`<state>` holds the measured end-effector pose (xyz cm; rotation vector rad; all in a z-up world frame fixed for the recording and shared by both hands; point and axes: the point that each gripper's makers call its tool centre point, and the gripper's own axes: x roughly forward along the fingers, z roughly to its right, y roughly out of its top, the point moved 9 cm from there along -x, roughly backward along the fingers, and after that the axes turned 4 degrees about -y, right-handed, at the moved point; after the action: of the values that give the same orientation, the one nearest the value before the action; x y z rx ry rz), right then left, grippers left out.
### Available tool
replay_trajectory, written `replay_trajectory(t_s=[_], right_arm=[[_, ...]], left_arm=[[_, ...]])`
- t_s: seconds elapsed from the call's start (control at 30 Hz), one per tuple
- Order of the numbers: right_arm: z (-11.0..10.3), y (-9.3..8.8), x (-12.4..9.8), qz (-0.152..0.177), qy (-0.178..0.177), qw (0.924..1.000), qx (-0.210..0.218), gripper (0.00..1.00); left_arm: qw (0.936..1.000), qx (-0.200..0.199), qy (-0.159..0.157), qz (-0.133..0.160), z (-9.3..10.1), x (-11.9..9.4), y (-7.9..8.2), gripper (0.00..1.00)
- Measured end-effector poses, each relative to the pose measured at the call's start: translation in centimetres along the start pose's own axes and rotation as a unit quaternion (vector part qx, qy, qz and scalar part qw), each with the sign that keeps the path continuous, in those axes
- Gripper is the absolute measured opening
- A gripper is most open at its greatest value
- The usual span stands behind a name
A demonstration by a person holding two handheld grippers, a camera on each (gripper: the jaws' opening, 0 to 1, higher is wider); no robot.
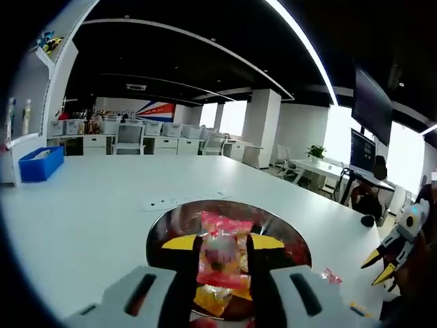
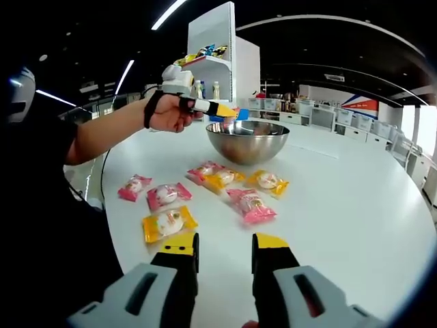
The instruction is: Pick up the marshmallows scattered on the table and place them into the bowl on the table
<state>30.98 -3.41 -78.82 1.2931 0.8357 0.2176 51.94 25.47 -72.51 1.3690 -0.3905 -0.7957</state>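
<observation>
in the left gripper view, the left tongs (image 1: 222, 254) are closed on a pink-wrapped marshmallow (image 1: 220, 254), pinched between the two dark jaws with the wrapper's ends sticking out above and below the grip. straight beyond the jaw tips sits the steel bowl (image 1: 171, 229), so the held marshmallow hangs over its open mouth, and a yellow-wrapped piece (image 1: 213, 295) lies inside the bowl under the jaws. past the bowl a white power strip (image 1: 183, 201) lies on the white table (image 1: 89, 225), and far off to the left of the tongs is a blue bin (image 1: 39, 164). to the right of these tongs a small pink packet (image 1: 332, 276) rests on the table, and the right gripper comes in at that edge with yellow tips. in the right gripper view, the right tongs (image 2: 224, 254) stand open with a clear gap between the yellow-tipped jaws and nothing between them. just ahead and slightly left of its jaws lies a yellow-wrapped marshmallow (image 2: 168, 223); further ahead are two pink ones (image 2: 168, 195) (image 2: 134, 186) to the left, a pink one (image 2: 250, 204) nearly straight on, and behind it a pink (image 2: 204, 171), a yellow (image 2: 222, 179) and another yellow packet (image 2: 267, 182). the bowl sits beyond them all, and a person's hand (image 2: 169, 113) holds the left tongs at its rim.
</observation>
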Motion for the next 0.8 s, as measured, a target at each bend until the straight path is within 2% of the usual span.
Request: replay_trajectory(t_s=[0.07,0.1,0.17,0.47,0.8], right_arm=[[0.0,-0.1,0.0,-0.001,0.001,1.0000,0.000,0.31],[-0.1,-0.1,0.0,-0.001,0.001,1.0000,0.000,0.31],[-0.1,0.0,0.0,-0.001,0.001,1.0000,-0.001,0.31],[-0.1,0.0,-0.1,0.002,0.001,1.0000,-0.001,0.31],[-0.1,0.1,-0.1,0.004,0.002,1.0000,0.000,0.31]], left_arm=[[0.9999,0.001,-0.013,-0.002,0.6,0.2,-0.1,0.58],[0.9999,0.002,-0.015,-0.004,0.8,0.3,-0.1,0.60],[0.9997,0.015,-0.016,-0.009,1.3,0.1,-0.3,0.58],[0.9998,0.007,-0.016,-0.010,0.7,-0.2,-0.3,0.54],[0.9997,0.011,-0.021,-0.008,3.0,-2.0,-0.6,0.51]])
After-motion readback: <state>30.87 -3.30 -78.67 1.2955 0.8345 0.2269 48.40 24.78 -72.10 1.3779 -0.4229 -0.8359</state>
